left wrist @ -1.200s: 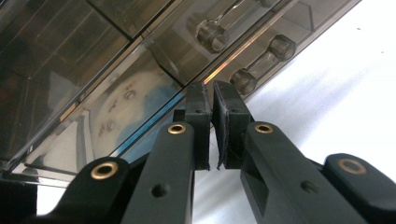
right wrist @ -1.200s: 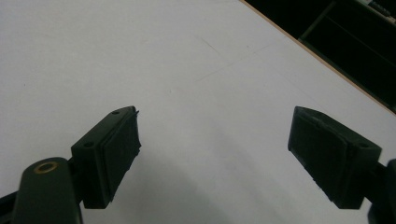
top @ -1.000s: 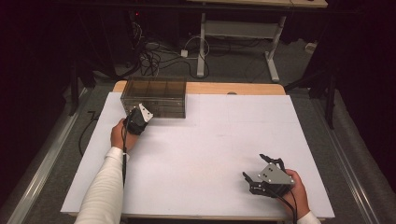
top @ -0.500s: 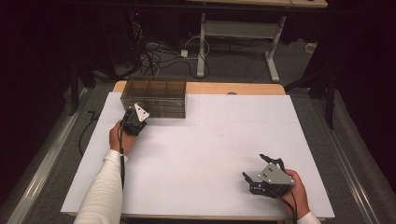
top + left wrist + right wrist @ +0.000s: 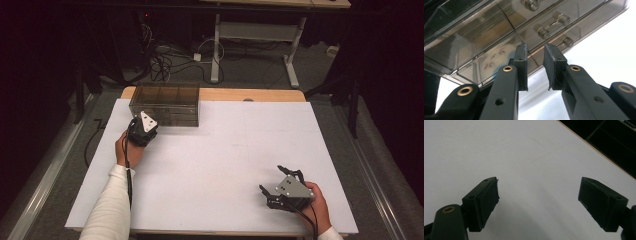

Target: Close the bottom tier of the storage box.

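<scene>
Item 1, far left: person's left hand (image 5: 125, 147), white sleeve, carrying the left gripper (image 5: 142, 131). Gripper aimed at the front of the drawer box, prob. to line up on a handle.

Item 2, straight ahead of left jaws: smoky clear plastic drawer box (image 5: 165, 104), at the back-left of the counter (image 5: 225, 165). In the left gripper view its front face (image 5: 524, 27) sits just beyond the jaw tips, drawers look shut. A bar handle (image 5: 552, 23) lies just above and right of the tips; a round knob (image 5: 567, 41) right of them. Faint items inside a drawer, too blurred to ID.

Left jaws: narrow gap, pads (image 5: 521, 62) nearly parallel, nothing between them, not touching the box as far as can be told. Gap looks about right for pinching a handle.

Item 3, mid: bare white counter, well apart from both jaws.

Item 4, far right: right gripper (image 5: 285, 192) near the counter's front edge, well apart from the box, prob. parked as standby. Right jaws spread wide, pads (image 5: 486, 200) empty, bare counter beyond.
</scene>
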A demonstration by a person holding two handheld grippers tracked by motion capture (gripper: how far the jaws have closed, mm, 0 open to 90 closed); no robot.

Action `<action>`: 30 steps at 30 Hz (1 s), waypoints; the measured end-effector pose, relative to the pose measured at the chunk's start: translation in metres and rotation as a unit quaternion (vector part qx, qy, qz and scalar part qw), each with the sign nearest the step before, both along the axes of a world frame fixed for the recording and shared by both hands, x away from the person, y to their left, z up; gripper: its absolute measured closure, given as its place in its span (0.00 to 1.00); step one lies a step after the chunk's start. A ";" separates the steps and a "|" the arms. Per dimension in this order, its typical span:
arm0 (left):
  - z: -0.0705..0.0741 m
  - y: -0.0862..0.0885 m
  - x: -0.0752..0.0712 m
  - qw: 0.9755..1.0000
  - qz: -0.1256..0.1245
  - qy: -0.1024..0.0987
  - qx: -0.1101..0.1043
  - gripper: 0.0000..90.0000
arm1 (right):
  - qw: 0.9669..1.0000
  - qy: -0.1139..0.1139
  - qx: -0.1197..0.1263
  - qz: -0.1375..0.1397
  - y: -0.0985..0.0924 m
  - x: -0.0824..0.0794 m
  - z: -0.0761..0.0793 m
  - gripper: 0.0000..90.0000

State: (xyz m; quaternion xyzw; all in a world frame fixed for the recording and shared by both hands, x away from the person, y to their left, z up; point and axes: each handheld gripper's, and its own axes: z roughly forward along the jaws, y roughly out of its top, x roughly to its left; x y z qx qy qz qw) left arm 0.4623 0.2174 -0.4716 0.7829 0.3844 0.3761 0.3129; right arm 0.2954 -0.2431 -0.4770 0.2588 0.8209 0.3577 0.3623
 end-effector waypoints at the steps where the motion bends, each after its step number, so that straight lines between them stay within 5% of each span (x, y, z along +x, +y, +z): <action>1: 0.001 0.000 -0.001 1.000 -0.001 0.000 0.000 0.75 | 1.000 0.000 0.000 0.000 0.000 0.000 0.000 0.19; 30: 0.007 -0.010 -0.008 1.000 0.013 -0.015 -0.013 0.18 | 1.000 -0.002 0.002 0.005 -0.002 -0.001 0.001 0.19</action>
